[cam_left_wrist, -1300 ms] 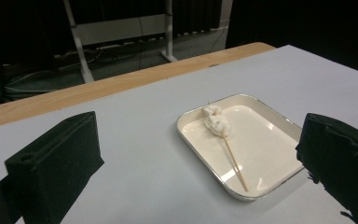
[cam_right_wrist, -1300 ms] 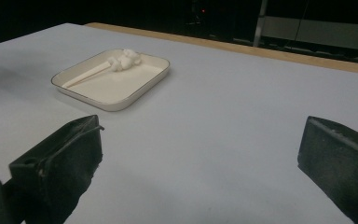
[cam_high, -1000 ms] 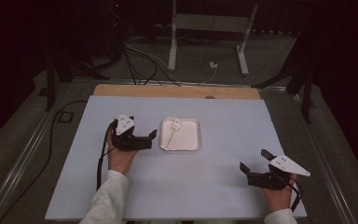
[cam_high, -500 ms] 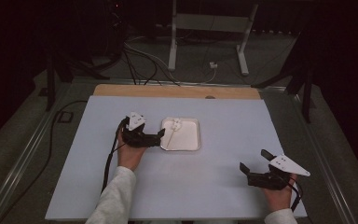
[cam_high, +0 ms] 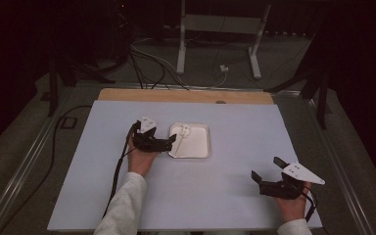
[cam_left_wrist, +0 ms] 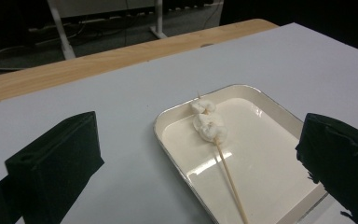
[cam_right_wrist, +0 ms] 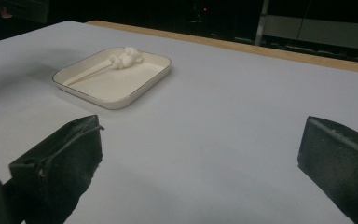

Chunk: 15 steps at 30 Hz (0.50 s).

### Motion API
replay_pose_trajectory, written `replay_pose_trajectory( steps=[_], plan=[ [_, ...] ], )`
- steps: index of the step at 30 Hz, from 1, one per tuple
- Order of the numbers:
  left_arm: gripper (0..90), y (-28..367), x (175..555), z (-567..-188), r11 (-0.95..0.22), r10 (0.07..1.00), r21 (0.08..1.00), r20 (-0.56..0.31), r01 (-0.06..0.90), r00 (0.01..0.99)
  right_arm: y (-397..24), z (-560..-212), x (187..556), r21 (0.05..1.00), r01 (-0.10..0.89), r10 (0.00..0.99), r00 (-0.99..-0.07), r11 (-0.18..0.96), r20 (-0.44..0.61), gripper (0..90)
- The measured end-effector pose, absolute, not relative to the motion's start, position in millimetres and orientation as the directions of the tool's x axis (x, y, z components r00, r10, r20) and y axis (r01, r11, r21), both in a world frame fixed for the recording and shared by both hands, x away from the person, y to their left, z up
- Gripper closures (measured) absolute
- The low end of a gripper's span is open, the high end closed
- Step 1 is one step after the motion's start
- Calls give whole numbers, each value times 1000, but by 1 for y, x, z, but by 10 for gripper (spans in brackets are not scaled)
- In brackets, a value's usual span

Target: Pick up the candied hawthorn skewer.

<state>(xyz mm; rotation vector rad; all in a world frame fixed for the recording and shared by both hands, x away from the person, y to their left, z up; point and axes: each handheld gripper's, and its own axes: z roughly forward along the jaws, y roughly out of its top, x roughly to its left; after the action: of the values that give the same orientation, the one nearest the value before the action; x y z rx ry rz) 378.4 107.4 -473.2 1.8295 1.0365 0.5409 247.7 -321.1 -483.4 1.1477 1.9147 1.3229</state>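
Here, at the left of the high view, I have the left gripper (cam_high: 169, 143) held at the left edge of the tray (cam_high: 201, 150); its tips look to reach that rim, though I cannot tell whether they touch it. Its fingers (cam_left_wrist: 56, 163) stand wide apart and hold nothing. In the left gripper view they frame the tray, one over bare counter (cam_left_wrist: 121, 107) to the left, the other over the tray's right corner.

The tray is shallow, cream-coloured, with rounded corners, and sits flat on the pale counter a little left of centre. In it lies the skewer (cam_left_wrist: 227, 175), a thin wooden stick running lengthwise along the tray's left half. Two white marshmallows (cam_left_wrist: 208, 122) are threaded on near its far end, touching each other, with the pointed tip poking out just beyond them. The near end of the stick runs out of the bottom of the left gripper view.

At the right, the right gripper (cam_high: 267, 175) sits low near the counter's front right corner, well apart from the tray. Its fingers (cam_right_wrist: 60, 158) are likewise spread wide and empty. In the right gripper view the tray lies farther off to the upper left.
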Motion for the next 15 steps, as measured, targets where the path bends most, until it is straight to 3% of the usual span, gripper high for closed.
replay_pose_trajectory(
  steps=[15],
  plan=[
    [5,97,389,-491,-209,835,859,-92,467,543,-321,-484,248,927,341,870,-492,156,35,0]
  ],
)
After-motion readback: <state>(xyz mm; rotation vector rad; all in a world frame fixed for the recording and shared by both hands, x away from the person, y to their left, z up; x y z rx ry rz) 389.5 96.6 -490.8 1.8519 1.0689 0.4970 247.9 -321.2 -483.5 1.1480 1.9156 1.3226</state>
